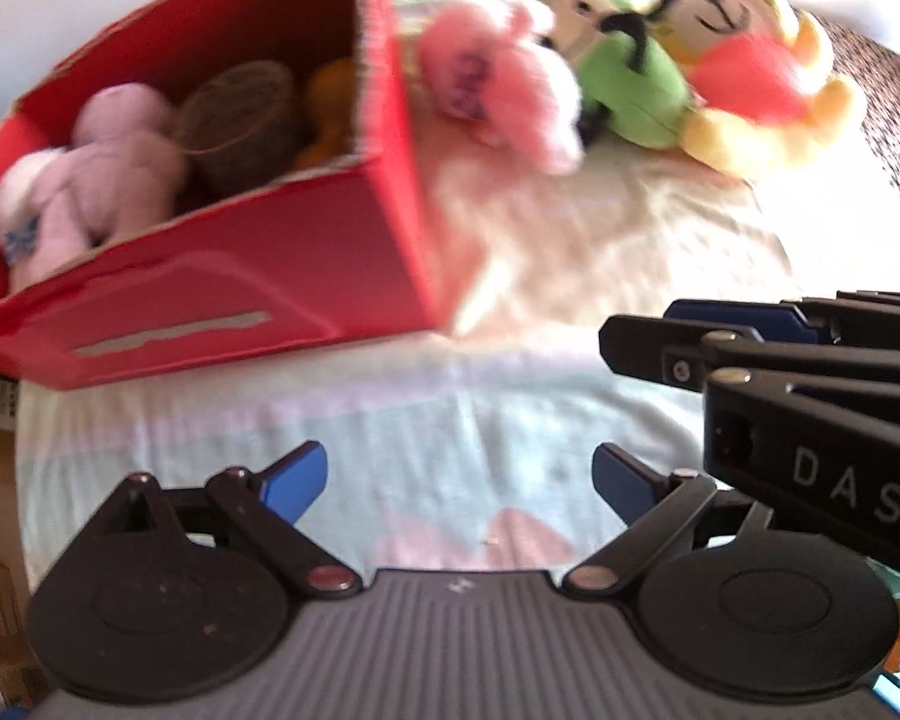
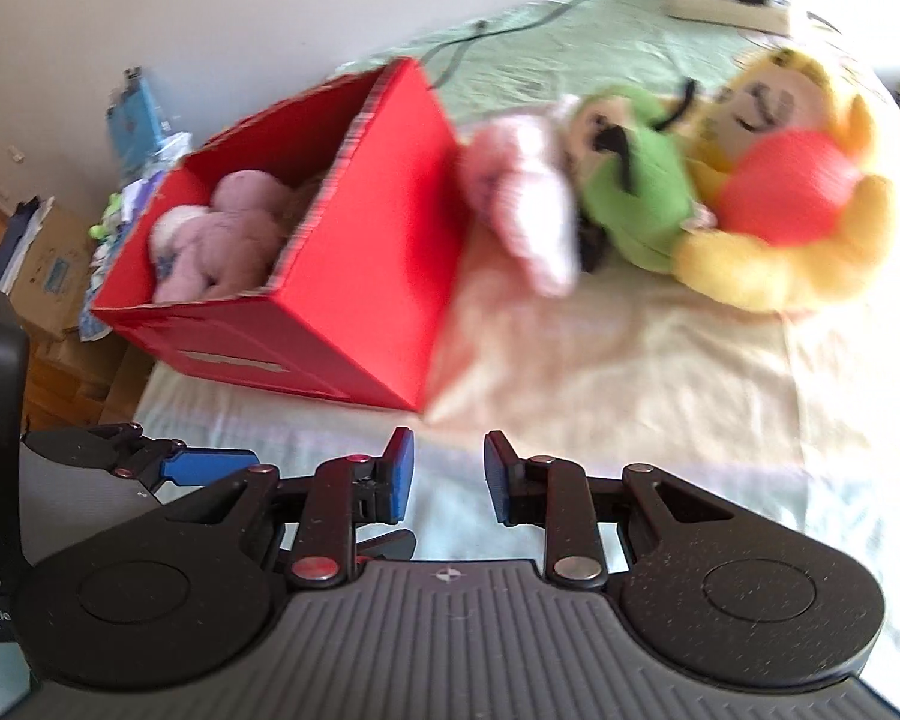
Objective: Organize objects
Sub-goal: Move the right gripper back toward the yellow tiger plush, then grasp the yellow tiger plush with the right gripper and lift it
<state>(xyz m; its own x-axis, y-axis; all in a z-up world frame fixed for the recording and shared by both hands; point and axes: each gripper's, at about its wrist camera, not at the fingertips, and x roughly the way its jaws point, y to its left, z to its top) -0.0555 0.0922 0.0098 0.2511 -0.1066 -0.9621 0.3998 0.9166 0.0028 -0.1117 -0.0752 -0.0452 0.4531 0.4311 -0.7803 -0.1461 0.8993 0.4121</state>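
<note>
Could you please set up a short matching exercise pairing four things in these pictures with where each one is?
Things:
1. lilac plush toy
2. pink plush toy
3. yellow plush toy
4. power strip

Places:
A. far end of the bed
B. inside the red box
C. against the box's outer side
D. right of the green plush toy

Pairs: 1-B, 2-C, 3-D, 4-A

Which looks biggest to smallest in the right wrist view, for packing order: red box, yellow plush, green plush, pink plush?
1. red box
2. yellow plush
3. green plush and pink plush: similar, overlapping and blurred, so unranked.
</note>
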